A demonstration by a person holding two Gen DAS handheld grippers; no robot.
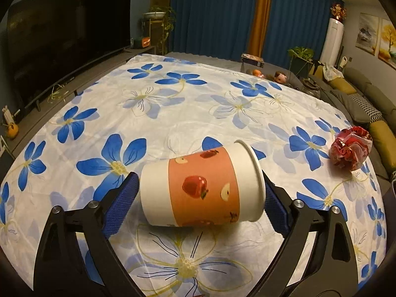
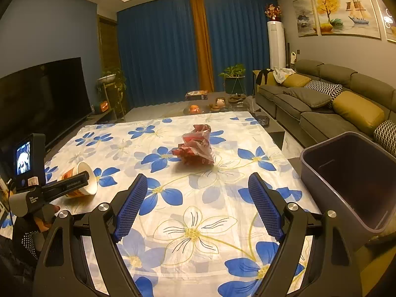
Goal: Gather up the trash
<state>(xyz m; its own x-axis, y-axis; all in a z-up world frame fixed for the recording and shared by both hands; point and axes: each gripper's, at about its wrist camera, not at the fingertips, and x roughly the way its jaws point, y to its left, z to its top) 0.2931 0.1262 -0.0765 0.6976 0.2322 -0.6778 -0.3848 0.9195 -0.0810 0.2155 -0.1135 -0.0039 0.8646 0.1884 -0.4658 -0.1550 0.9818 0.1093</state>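
- The paper cup [image 1: 201, 186] lies on its side on the tabletop [image 1: 173, 104], base to the left in the left wrist view and open rim to the right, so it presents its length, not its girth, to the left gripper [image 1: 201, 198].
- The left gripper's jaws bracket the cup end to end: one blue pad [image 1: 121, 205] sits just beside the base and the other sits at the rim. I cannot tell whether either pad presses on the cup, so a firm hold is not confirmed.
- Judged from that straddle, the jaws look placed to pinch the cup by base and rim, which would avoid crushing its soft wall.
- The crumpled red wrapper [image 2: 195, 146] lies well apart from the cup, towards the far middle of the flowered cloth.
- The right gripper [image 2: 198, 205] hovers with its jaws spread wide and nothing between them, pointing at the wrapper; that seems to be its target.
- The dark bin [image 2: 351, 180] stands beyond the tabletop's right edge, on the far side of the wrapper from the cup, mouth up and apparently ready to receive both pieces.
- Nothing lies between the cup and the bin except the wrapper and the right gripper itself; carrying the cup across could mean crossing the other hand's path.
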